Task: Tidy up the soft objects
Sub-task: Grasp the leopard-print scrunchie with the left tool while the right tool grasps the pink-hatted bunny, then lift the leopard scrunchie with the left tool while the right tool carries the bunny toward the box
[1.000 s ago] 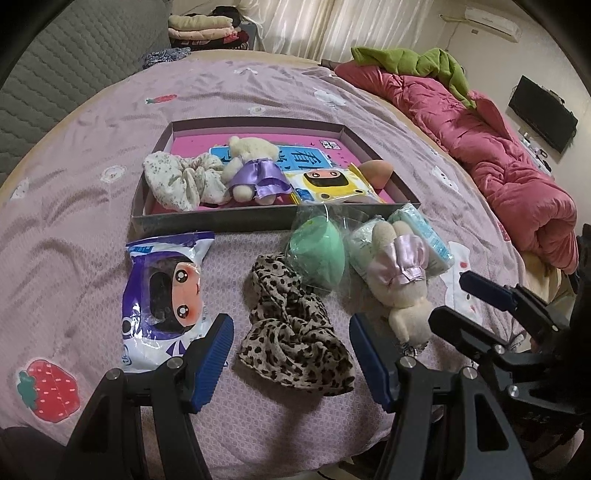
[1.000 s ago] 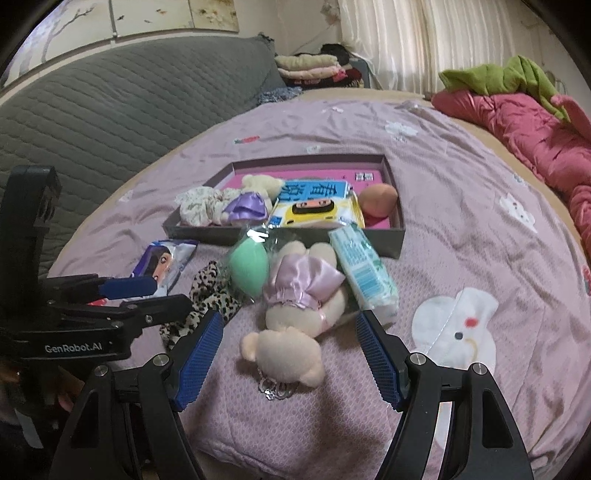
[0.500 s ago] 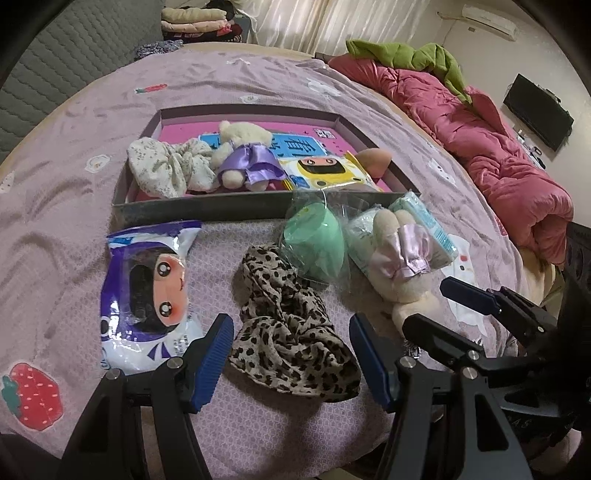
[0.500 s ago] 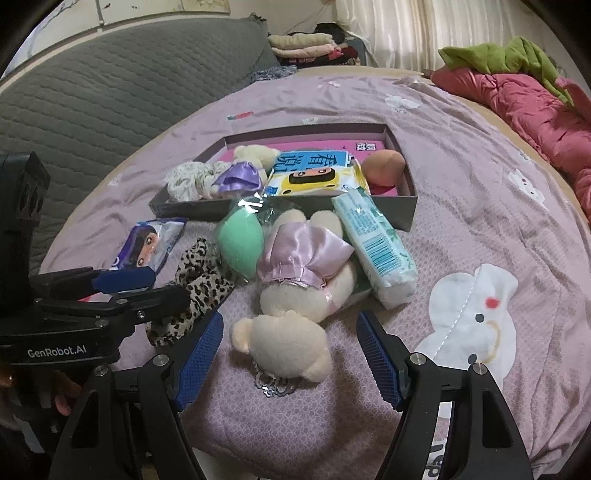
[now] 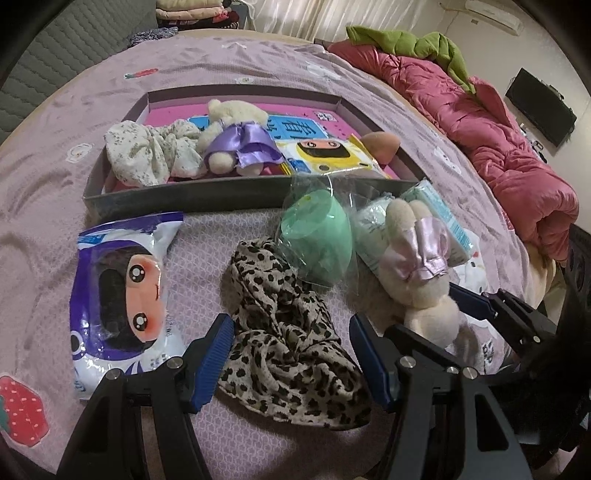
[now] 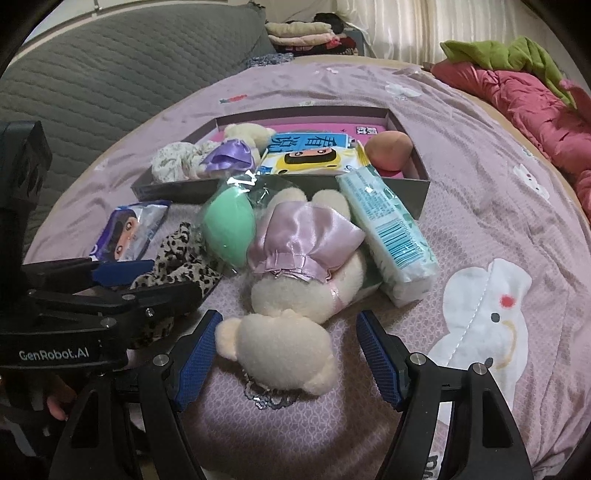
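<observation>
A grey shallow box (image 5: 177,199) on the bed holds a floral scrunchie (image 5: 147,155), a bear in a purple dress (image 5: 232,144), a yellow wipes pack (image 5: 328,155) and a peach sponge (image 5: 380,146). In front lie a purple wipes pack (image 5: 122,295), a leopard scrunchie (image 5: 288,332), a green sponge in plastic (image 5: 317,236), a cream bear in a pink dress (image 6: 291,288) and a tissue pack (image 6: 391,229). My left gripper (image 5: 291,362) is open with its jaws either side of the leopard scrunchie. My right gripper (image 6: 288,362) is open around the cream bear's head.
A pink quilt (image 5: 498,147) and a green blanket (image 5: 413,44) lie along the right side of the bed. A grey padded headboard (image 6: 110,74) stands at the left. Folded clothes (image 6: 299,29) are stacked at the far end. A TV (image 5: 539,99) hangs on the right wall.
Both grippers have moved forward and down toward the items. The left now brackets the leopard scrunchie and the right brackets the cream bear's head. Both stay open.
</observation>
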`<state>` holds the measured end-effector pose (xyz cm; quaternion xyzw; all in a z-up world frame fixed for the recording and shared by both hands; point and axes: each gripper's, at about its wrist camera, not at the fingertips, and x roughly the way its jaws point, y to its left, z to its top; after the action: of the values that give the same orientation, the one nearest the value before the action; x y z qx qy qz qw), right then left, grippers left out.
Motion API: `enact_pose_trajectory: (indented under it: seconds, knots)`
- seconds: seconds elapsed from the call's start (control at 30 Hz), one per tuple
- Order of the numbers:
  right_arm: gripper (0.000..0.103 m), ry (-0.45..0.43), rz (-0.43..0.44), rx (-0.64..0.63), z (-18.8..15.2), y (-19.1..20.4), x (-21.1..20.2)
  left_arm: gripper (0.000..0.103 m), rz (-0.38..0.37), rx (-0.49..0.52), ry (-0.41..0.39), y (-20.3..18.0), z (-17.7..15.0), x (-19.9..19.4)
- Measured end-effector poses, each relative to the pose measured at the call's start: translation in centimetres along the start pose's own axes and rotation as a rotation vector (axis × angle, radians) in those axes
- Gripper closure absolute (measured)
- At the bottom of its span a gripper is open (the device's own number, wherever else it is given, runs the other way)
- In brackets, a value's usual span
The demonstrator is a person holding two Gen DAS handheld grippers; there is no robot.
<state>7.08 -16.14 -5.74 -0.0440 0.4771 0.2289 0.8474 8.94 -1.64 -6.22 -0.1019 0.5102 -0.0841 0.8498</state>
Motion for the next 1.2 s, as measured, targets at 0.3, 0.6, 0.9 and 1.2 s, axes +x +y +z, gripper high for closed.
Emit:
enact_pose_trajectory:
  seconds: [0.3, 0.6, 0.9, 1.2]
  knots:
    - [0.048, 0.006, -0.012, -0.06, -0.2, 0.7, 0.3, 0.038, 0.023, 0.014, 0.011, -0.3, 0.2, 1.0]
    - [0.053, -0.017, -0.019, -0.117, -0.3, 1.3, -0.9, 0.043, 0.066, 0.063, 0.007, -1.3, 0.7, 1.7]
    - [0.053, -0.067, -0.049, -0.196, -0.2, 2.6, -2.1, 0.076, 0.057, 0.048, -0.012, -0.6, 0.8, 1.0]
    - [0.053, -0.131, -0.027, -0.181, 0.7, 2.7, -3.2, 0.078, 0.028, 0.064, -0.108, -0.8, 0.5, -1.9]
